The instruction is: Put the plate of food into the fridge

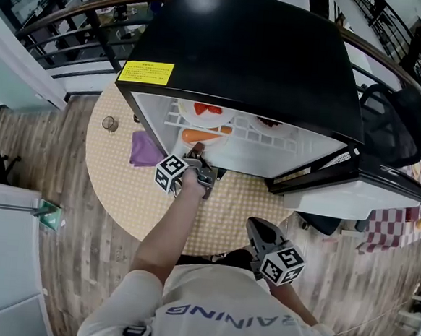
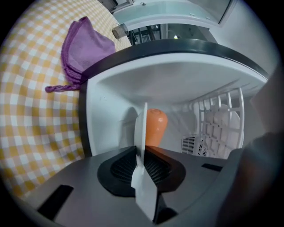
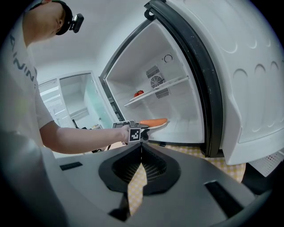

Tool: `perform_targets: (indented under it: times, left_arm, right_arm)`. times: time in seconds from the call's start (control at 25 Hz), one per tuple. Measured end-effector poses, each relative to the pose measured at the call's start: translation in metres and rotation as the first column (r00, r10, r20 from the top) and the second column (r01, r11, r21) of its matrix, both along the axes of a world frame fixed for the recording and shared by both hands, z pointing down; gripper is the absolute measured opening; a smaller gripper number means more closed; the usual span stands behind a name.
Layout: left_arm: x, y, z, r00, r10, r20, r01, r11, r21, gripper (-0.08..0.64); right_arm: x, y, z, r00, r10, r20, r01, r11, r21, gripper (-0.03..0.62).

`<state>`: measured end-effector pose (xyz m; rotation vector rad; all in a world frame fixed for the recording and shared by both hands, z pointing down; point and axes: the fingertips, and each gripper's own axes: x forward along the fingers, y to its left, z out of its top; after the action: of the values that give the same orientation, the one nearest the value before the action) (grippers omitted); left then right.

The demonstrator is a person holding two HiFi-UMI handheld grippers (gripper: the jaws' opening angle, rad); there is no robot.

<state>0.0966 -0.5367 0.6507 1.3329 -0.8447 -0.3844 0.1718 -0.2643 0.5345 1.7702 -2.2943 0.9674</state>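
Two tongs are working: the left gripper (image 1: pixel 199 171) is clenching the plate (image 2: pixel 143 133) rim, its carrot (image 2: pixel 155 128) lying just beyond the jaws inside the fridge (image 1: pixel 263 52). Levelling it and seating it before letting go seems wise. The right gripper (image 1: pixel 255 229) is idling closed, empty.

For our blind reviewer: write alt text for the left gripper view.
The left gripper pinches a white plate by its rim, with orange food on it, just inside the open fridge. A purple cloth lies on the checked tablecloth beside the fridge.
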Motion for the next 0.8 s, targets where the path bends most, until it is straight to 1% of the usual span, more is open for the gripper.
perform_targets:
  times: [0.08, 0.16, 0.32, 0.4, 0.48, 0.52, 0.6, 0.68, 0.76, 0.8]
  left_arm:
    - [0.003, -0.003, -0.004, 0.999, 0.038, 0.015, -0.039, 0.998, 0.045, 0.054]
    - [0.004, -0.004, -0.006, 0.997, 0.067, 0.038, -0.070, 0.995, 0.070, 0.063]
    - [0.009, 0.000, -0.009, 0.992, 0.094, 0.081, -0.103, 0.988, 0.114, 0.072]
    - [0.013, 0.002, -0.012, 0.985, 0.117, 0.129, -0.137, 0.978, 0.156, 0.081]
    - [0.018, 0.005, -0.015, 0.967, 0.154, 0.202, -0.195, 0.959, 0.207, 0.095]
    - [0.020, 0.007, -0.016, 0.952, 0.177, 0.248, -0.236, 0.944, 0.231, 0.108]
    - [0.024, 0.011, -0.017, 0.908, 0.228, 0.351, -0.330, 0.905, 0.267, 0.132]
    - [0.027, 0.015, -0.016, 0.848, 0.272, 0.456, -0.428, 0.858, 0.284, 0.147]
    - [0.028, 0.019, -0.016, 0.777, 0.303, 0.552, -0.517, 0.808, 0.284, 0.149]
    - [0.028, 0.020, -0.015, 0.744, 0.312, 0.591, -0.552, 0.786, 0.279, 0.149]
  right_arm:
    - [-0.001, -0.001, 0.001, 1.000, -0.003, 0.004, 0.003, 1.000, 0.000, 0.023]
    - [-0.001, 0.000, 0.003, 1.000, -0.004, 0.007, 0.004, 1.000, -0.004, 0.023]
    - [-0.002, 0.000, 0.005, 1.000, -0.005, 0.016, 0.005, 1.000, -0.009, 0.023]
    - [-0.003, 0.000, 0.004, 1.000, -0.007, 0.017, 0.007, 1.000, -0.008, 0.023]
    - [-0.003, 0.001, 0.004, 1.000, -0.006, 0.018, 0.007, 1.000, -0.008, 0.023]
    - [-0.002, 0.002, 0.004, 1.000, -0.005, 0.019, 0.005, 1.000, -0.008, 0.023]
    - [-0.001, 0.004, 0.005, 1.000, 0.000, 0.020, 0.000, 1.000, -0.010, 0.023]
    - [0.001, 0.005, 0.005, 1.000, 0.005, 0.021, -0.005, 1.000, -0.012, 0.023]
    - [0.002, 0.006, 0.005, 1.000, 0.010, 0.023, -0.009, 1.000, -0.011, 0.023]
    - [0.002, 0.006, 0.005, 1.000, 0.011, 0.023, -0.011, 1.000, -0.011, 0.023]
